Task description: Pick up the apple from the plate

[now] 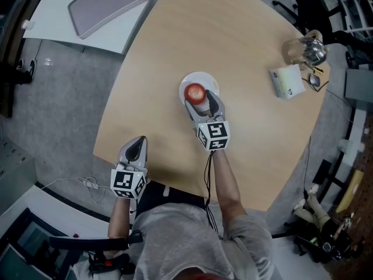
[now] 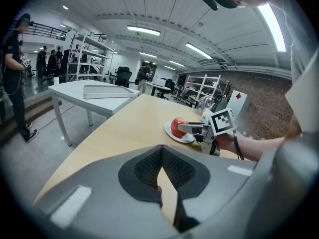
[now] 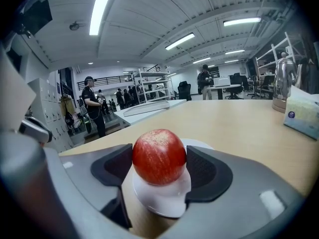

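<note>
Nearest the lens in the right gripper view, the two dark ribbed pads [image 3: 112,168] of the right gripper [image 3: 159,167] stand wide and bracket the apple [image 3: 158,156]. Each pad lies against a flank of the fruit, and I see no gap on either side. The apple is red with pale speckling and sits upright on the small white plate [image 3: 162,203], which rests near the middle of the pale wooden tabletop [image 3: 239,128]. It has not yet left the plate. I judge the fruit firm and fairly light, with a smooth, waxy skin that could slide on the pads. Being round, it would roll if one pad led the other. The best hold is across its widest girth, level, with both pads centred on the bulge, which is about where they sit now. Firm pressure should carry it, while a hard squeeze risks bruising the flesh. The plate looks light, so I would lift straight up to keep from dragging it. The left gripper [image 2: 162,156] is pressed together on nothing and rests near the tabletop's near edge, well apart from the plate.
</note>
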Demonstrator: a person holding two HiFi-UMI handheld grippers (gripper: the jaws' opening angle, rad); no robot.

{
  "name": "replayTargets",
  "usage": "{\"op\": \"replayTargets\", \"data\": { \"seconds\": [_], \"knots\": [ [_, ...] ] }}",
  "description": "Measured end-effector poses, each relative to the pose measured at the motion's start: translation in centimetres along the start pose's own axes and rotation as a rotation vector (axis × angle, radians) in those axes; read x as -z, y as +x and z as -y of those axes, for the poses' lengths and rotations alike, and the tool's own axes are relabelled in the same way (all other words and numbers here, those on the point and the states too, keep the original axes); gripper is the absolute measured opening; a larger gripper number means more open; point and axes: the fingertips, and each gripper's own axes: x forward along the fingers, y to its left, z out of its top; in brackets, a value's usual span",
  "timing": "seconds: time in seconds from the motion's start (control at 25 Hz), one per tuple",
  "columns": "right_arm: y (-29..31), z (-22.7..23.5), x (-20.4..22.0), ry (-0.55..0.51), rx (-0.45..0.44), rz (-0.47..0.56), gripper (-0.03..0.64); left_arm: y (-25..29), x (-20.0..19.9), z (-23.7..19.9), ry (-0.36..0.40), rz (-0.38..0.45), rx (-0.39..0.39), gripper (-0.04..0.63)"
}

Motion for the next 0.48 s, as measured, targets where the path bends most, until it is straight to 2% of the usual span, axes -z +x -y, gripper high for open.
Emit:
{"op": "replayTargets", "data": {
  "seconds": [0.48],
  "knots": [
    [-0.86,0.22,-0.89,0.007,0.007,0.031,0.341,-0.66,-0.63,0.33,0.010,0.013,-0.006,0.020]
  ]
}}
